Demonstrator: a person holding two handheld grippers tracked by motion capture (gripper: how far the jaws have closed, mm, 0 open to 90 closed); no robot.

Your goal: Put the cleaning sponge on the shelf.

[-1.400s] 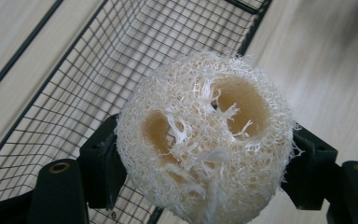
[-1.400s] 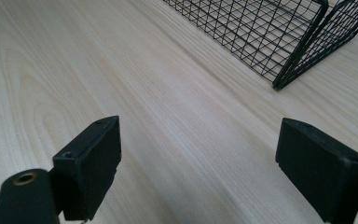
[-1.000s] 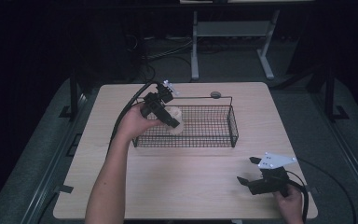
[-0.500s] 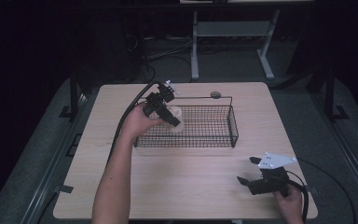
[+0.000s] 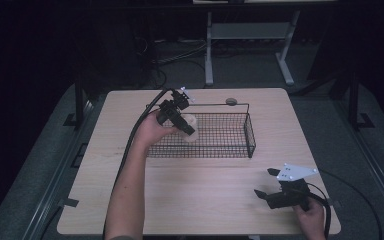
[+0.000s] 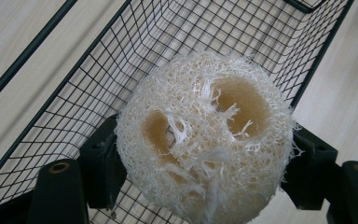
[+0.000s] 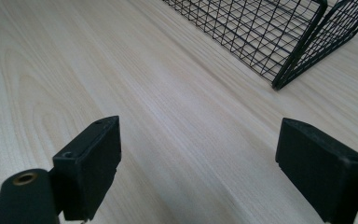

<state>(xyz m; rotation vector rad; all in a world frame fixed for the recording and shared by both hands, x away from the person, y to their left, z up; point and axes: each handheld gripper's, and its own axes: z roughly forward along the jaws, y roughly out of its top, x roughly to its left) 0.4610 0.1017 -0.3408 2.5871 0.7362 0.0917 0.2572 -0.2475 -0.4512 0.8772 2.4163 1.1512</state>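
While your left gripper (image 6: 200, 186) clamps the loofah (image 6: 205, 140) over the wire basket (image 5: 230, 140), your right gripper (image 7: 200, 177) rests wide apart on the tabletop (image 5: 200, 185).

Light wood-grain counter (image 5: 200, 200), rectangular with rounded corners, lit from above. Surroundings very dark. Grey floor (image 5: 375, 150) on both sides of the counter. Beyond the far edge, a pale metal frame (image 5: 250, 35) on two legs with feet. Black cables (image 5: 175, 57) lie tangled on the floor near it. Dark upright posts (image 5: 352, 95) flank the counter left and right.
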